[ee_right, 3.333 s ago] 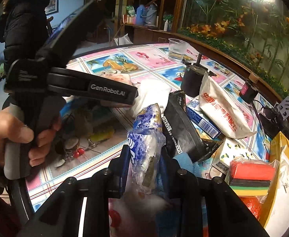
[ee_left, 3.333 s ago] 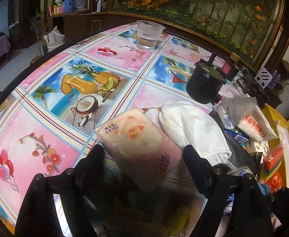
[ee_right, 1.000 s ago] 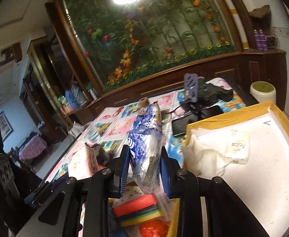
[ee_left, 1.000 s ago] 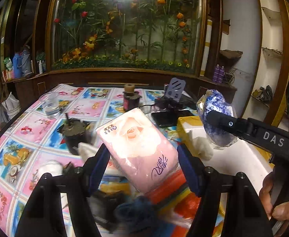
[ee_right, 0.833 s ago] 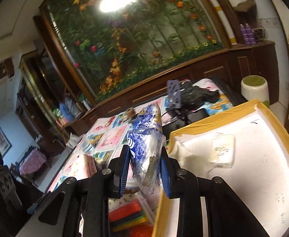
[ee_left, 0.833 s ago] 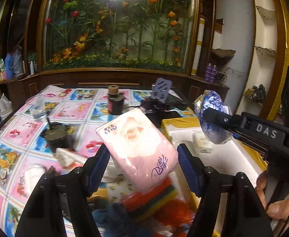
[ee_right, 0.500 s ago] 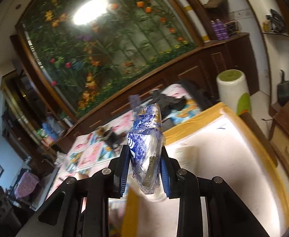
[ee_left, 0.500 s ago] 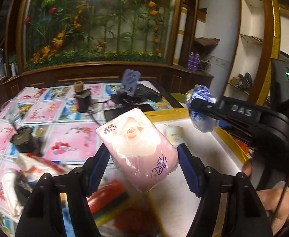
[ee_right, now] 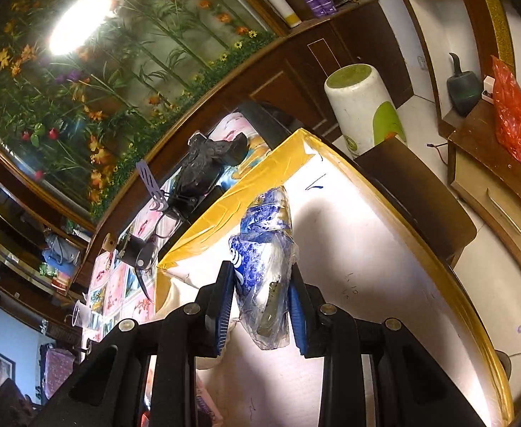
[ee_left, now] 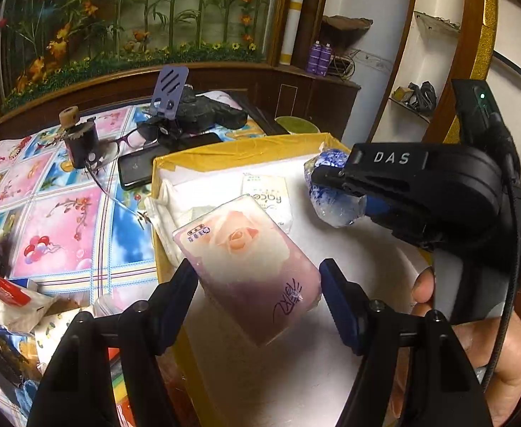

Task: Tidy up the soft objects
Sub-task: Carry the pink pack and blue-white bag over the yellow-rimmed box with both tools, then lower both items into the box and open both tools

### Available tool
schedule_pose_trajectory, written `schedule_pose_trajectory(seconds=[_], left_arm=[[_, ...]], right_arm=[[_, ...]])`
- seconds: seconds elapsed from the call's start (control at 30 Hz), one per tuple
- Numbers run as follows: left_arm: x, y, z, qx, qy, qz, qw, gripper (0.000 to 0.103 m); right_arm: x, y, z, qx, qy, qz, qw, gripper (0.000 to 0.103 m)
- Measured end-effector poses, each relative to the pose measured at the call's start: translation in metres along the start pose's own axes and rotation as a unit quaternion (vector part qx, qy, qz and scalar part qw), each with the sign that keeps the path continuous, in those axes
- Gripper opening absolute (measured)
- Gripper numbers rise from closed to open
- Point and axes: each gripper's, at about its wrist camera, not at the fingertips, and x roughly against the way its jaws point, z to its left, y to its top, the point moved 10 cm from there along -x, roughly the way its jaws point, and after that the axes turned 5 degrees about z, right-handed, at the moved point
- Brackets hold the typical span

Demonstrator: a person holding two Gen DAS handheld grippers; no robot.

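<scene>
Box floor — partly hidden

Pink tissue pack printed with a peach rose, blue-and-white patterned clear wrapper, white box edged in yellow tape, pink and blue floral-check tablecloth, black grippers with blue pads

Both black plastic grippers carry blue ribbed pads, silver screws, white "DAS" lettering and a black cable.

Box: on table, at its 3 o'clock edge.
Tissue pack: above box floor, centre.
Wrapped bundle: at 2 o'clock of tissue pack.
Small packet: in box, at 12 o'clock of tissue pack.
Phone: at 10 o'clock, just beside box.
</scene>
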Motion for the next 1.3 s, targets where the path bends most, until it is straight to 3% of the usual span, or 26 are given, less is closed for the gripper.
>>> schedule_pose_trajectory(seconds=[0.27,0.5,0.93,1.1,1.3], left_arm=[[-0.003,-0.005,-0.003,-0.015,0.005,0.010,0.9998,0.069],[-0.013,-0.013,0.003,-0.014,0.013,0.042,0.9989,0.069],[-0.016,-0.016,0.003,-0.010,0.007,0.048,0.9988,0.072],[-0.016,-0.016,0.003,-0.005,0.003,0.047,0.9989,0.074],[-0.013,-0.015,0.003,0.001,-0.004,0.043,0.9991,0.076]], right_arm=[[-0.010,-0.008,-0.001,0.001,-0.016,0.015,1.000,0.031],[-0.018,-0.016,0.004,0.008,-0.022,0.027,0.999,0.031],[-0.018,-0.016,0.006,0.010,-0.026,0.033,0.999,0.032],[-0.015,-0.016,0.007,0.008,-0.023,0.027,0.999,0.041],[-0.008,-0.014,0.008,0.009,-0.022,0.016,1.000,0.042]])
